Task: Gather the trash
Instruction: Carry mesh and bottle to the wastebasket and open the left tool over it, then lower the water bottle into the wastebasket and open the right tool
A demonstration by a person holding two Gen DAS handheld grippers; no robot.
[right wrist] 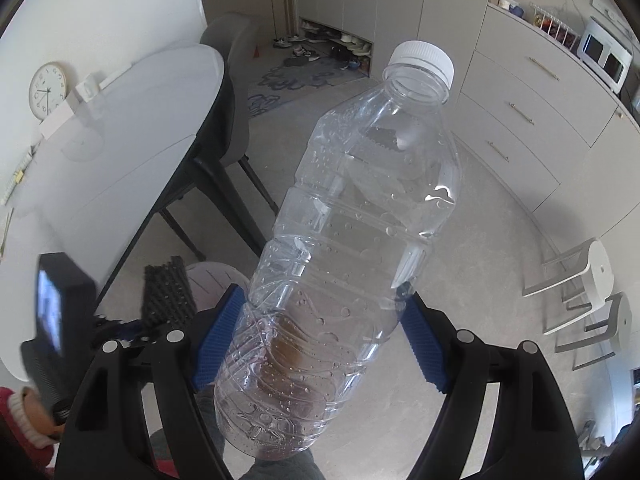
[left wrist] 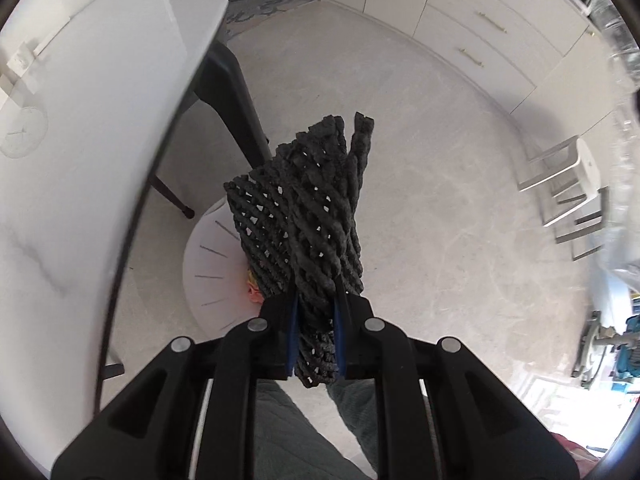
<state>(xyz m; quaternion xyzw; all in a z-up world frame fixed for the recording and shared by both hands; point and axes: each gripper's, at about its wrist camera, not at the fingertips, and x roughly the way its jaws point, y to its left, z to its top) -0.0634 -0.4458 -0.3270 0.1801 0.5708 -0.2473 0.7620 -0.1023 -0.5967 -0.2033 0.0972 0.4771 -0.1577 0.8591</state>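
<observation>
My left gripper [left wrist: 315, 300] is shut on a folded black foam net [left wrist: 308, 208] and holds it in the air above a white round bin [left wrist: 212, 264] on the floor; something orange and yellow shows inside the bin. My right gripper [right wrist: 324, 320] is shut on a clear empty plastic bottle [right wrist: 352, 248] with a white cap, tilted up to the right. The left gripper and black net [right wrist: 168, 296] show at the lower left of the right wrist view, with the bin [right wrist: 212, 276] behind them. The bottle shows at the right edge of the left wrist view [left wrist: 620, 80].
A white oval table [right wrist: 132, 140] with black legs stands on the left, a grey chair [right wrist: 236, 92] behind it. White stools [right wrist: 592, 280] stand on the right by the cabinets [right wrist: 528, 120]. The floor is pale grey carpet [left wrist: 440, 200].
</observation>
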